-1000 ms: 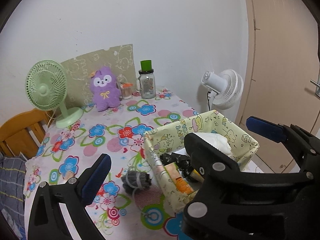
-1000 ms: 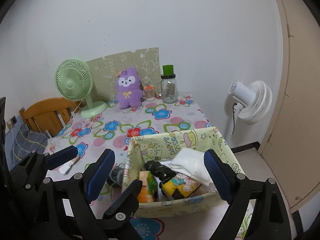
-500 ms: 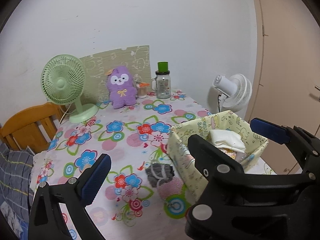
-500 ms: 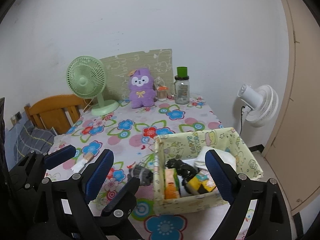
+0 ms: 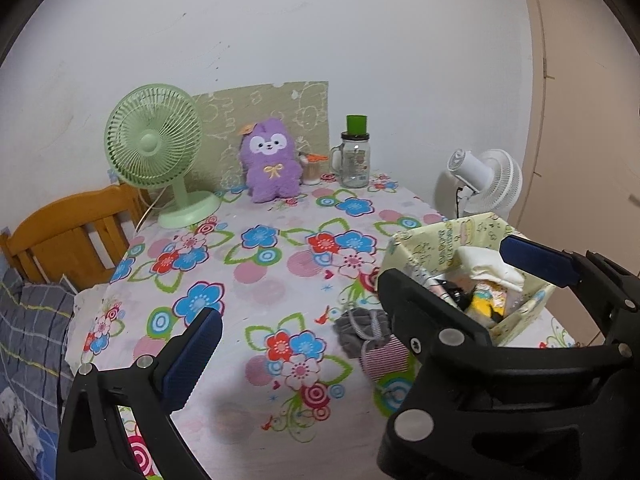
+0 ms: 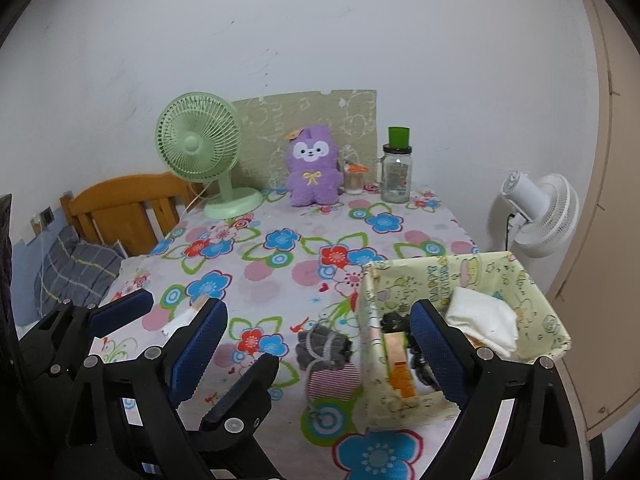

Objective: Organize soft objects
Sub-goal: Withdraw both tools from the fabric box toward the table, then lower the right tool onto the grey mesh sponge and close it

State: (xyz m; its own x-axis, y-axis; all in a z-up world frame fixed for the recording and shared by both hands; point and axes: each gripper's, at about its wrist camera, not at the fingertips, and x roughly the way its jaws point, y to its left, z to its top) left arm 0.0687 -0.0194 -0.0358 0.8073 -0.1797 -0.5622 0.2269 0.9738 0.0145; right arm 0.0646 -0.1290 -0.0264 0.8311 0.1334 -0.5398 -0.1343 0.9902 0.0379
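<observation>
our left claw (image 5: 360,288) and right claw (image 6: 320,344) gape wide, both empty; the sock (image 6: 324,346) lies dead ahead at twelve o'clock, touching the basket (image 6: 368,320), nearer right.

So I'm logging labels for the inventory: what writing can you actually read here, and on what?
Fabric bin: printed lettering on the inside wall, too blurred to read.
Glass jar: a printed label, too small to read.
Packets in the bin: no legible text.
Nothing else carries readable writing.
</observation>
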